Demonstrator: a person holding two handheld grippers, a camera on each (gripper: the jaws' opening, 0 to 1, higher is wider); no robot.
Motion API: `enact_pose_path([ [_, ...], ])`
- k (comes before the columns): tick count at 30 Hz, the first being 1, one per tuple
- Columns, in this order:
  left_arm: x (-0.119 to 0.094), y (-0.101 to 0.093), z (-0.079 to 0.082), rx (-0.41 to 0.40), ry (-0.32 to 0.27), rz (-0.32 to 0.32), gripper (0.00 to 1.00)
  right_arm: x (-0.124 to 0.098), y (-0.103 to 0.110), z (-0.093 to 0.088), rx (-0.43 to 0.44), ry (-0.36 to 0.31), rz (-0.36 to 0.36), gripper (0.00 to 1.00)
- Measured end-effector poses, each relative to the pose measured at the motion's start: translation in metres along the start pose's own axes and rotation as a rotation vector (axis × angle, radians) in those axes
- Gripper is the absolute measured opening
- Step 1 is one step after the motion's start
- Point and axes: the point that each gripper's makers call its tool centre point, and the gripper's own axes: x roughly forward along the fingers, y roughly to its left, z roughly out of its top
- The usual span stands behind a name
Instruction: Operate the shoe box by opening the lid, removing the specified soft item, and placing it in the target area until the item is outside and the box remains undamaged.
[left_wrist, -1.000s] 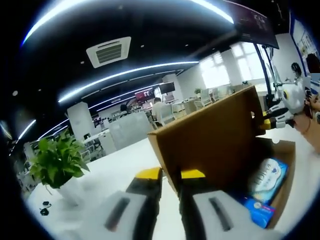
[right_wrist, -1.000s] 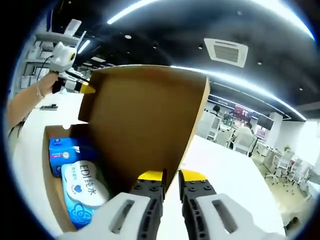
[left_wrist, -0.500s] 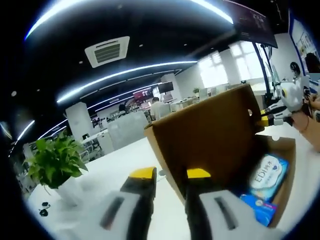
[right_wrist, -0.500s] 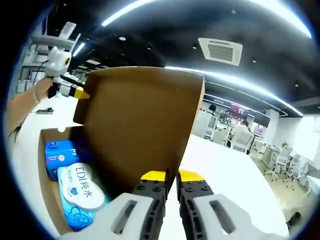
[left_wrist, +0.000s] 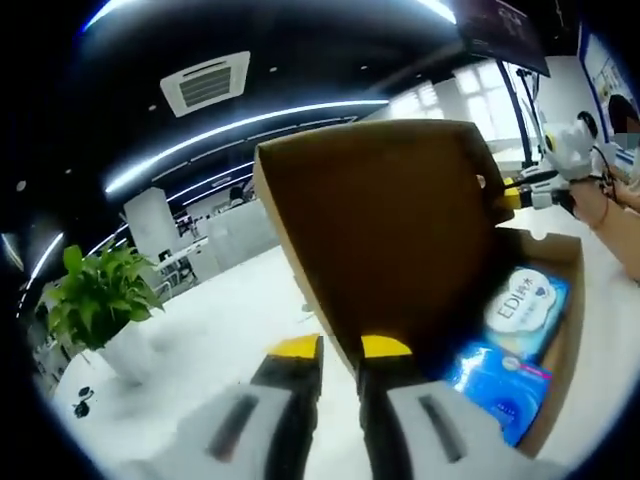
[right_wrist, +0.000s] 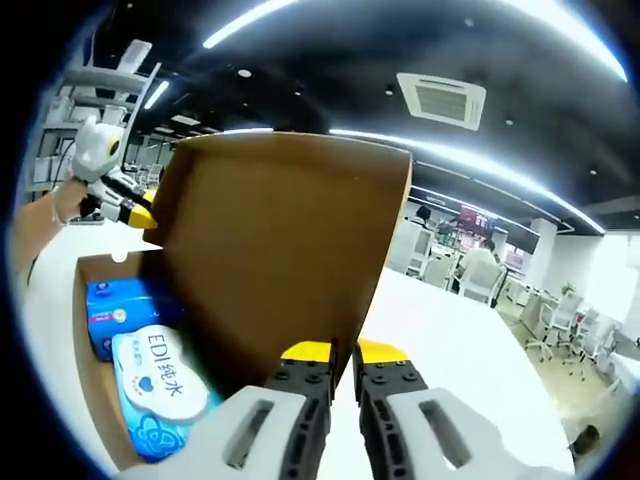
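- Left gripper (left_wrist: 340, 347) comes up from below, jaws nearly together w/ a thin gap — they straddle the near edge of the raised lid (left_wrist: 385, 235); can't tell if they actually pinch it.
- Right gripper (right_wrist: 333, 351) same pose at the lid's other side: yellow tips almost touching, lid edge right at them, grip not clear.
- Each gripper also appears far off in the other's view, at the lid's far corner, w/ a person's hand behind it.
- Shoe box (right_wrist: 92, 385): 1, open, lid standing near upright on the white table (left_wrist: 215, 330).
- Inside: 2 soft packs — a white-blue wipes pack (right_wrist: 160, 378) and a blue pack (right_wrist: 112, 310) just beside it, both within the walls.
- 1 potted plant (left_wrist: 100, 305) well apart; table beside the box is open.
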Motion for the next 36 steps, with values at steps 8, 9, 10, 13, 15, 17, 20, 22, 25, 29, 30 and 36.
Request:
enact_pose_path([
  [8,0.004,0.003,0.001,0.030,0.037,0.009,0.09,0.003,-0.001,0.002,0.001,0.038,0.010,0.06],
  [9,0.004,0.004,0.001,0.028,0.041,0.005,0.09,0.003,-0.002,0.002,0.002,0.043,0.014,0.06],
  [10,0.005,0.005,0.001,0.022,0.043,0.001,0.09,0.004,-0.002,0.002,0.003,0.046,0.017,0.06],
  [13,0.007,0.007,0.002,0.006,0.049,-0.012,0.09,0.006,-0.002,0.003,0.008,0.061,0.027,0.06],
  [15,0.008,0.008,0.002,-0.005,0.048,-0.018,0.09,0.007,-0.002,0.003,0.004,0.071,0.030,0.06],
  [17,0.009,0.008,0.003,-0.011,0.046,-0.021,0.09,0.009,-0.002,0.003,0.001,0.080,0.033,0.06],
  [20,0.010,0.009,0.003,-0.010,0.040,-0.020,0.10,0.010,-0.003,0.004,0.006,0.085,0.037,0.07],
  [22,0.012,0.009,0.004,-0.010,0.034,-0.017,0.10,0.012,-0.004,0.004,0.013,0.084,0.038,0.07],
  [25,0.015,0.010,0.004,-0.019,0.033,-0.012,0.11,0.014,-0.004,0.004,0.017,0.098,0.044,0.07],
  [29,0.017,0.011,0.004,-0.048,0.038,-0.007,0.11,0.016,-0.005,0.004,0.017,0.125,0.051,0.07],
  [30,0.017,0.011,0.004,-0.059,0.039,-0.011,0.11,0.016,-0.005,0.003,0.018,0.131,0.054,0.07],
  [36,0.017,0.011,0.004,-0.135,0.041,-0.059,0.11,0.018,-0.007,0.002,0.056,0.147,0.091,0.07],
])
